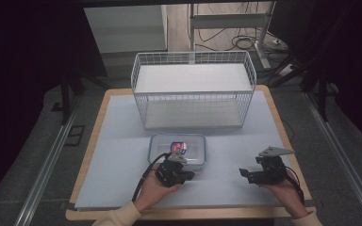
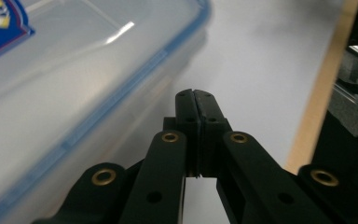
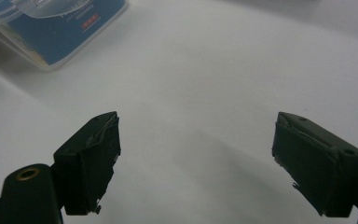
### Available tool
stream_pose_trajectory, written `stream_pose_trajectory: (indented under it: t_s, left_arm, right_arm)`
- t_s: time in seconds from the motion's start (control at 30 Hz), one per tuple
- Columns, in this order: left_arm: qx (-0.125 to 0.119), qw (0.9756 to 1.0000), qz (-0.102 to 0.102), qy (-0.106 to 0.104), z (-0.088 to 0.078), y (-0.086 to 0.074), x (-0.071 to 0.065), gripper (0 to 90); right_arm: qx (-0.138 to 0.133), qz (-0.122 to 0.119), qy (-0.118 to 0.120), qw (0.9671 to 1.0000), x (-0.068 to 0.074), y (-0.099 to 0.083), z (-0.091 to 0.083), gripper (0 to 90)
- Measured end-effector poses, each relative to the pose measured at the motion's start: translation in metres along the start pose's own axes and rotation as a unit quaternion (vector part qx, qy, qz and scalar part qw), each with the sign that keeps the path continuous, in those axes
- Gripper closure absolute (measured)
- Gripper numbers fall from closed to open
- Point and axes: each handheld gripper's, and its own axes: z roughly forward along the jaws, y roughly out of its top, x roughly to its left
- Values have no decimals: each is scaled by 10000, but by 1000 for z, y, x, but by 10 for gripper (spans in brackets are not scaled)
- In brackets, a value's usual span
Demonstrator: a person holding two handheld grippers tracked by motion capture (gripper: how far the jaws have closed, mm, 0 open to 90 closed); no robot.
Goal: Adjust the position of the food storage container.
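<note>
At the near edge of the plastic box [image 1: 177, 149], our left gripper [image 1: 185, 175] is pinched shut, holding nothing. Our right gripper [image 1: 243, 173] waits wide open. We should spread the left before grasping.

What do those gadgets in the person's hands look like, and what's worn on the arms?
Both are black: the left gripper trails a black cable, the right gripper carries a grey three-cornered plate. Brass-coloured rivets dot the jaw links. The sleeves are cream.

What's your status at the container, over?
Left gripper shut, empty, beside the lidded container. Right gripper open, empty, off to the side. Wire basket behind; nothing between.
</note>
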Motion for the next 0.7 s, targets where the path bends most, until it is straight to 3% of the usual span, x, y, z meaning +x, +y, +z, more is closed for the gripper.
stream_pose_trajectory:
  t_s: [0.13, 0.2, 0.3, 0.4, 0.47, 0.57, 0.7]
  left_arm:
    - [-355, 9993, -111, -16, -33, -12, 1, 886]
    - [-424, 9990, -153, -13, -41, -14, 3, 884]
    - [-565, 9979, -275, 121, -59, -22, 9, 873]
    - [-806, 9950, -570, 176, -79, -29, 22, 860]
    - [-834, 9944, -601, 226, -83, -29, 24, 854]
    - [-961, 9917, -745, 411, -96, -34, 37, 843]
    - [-1099, 9867, -990, 676, -105, -41, 51, 751]
  right_arm:
    - [-81, 81, 73, 9999, 0, 1, 0, 150]
    - [-81, 88, 80, 9999, 0, 1, -1, 150]
    - [-88, 73, 109, 9999, 1, 1, -1, 150]
    - [-57, 70, 90, 9999, 1, 1, 0, 152]
    - [-44, 72, 88, 9999, 1, 0, 1, 152]
    - [-38, 65, 71, 9999, 0, 0, 1, 153]
    - [-47, 68, 64, 9999, 0, 0, 0, 153]
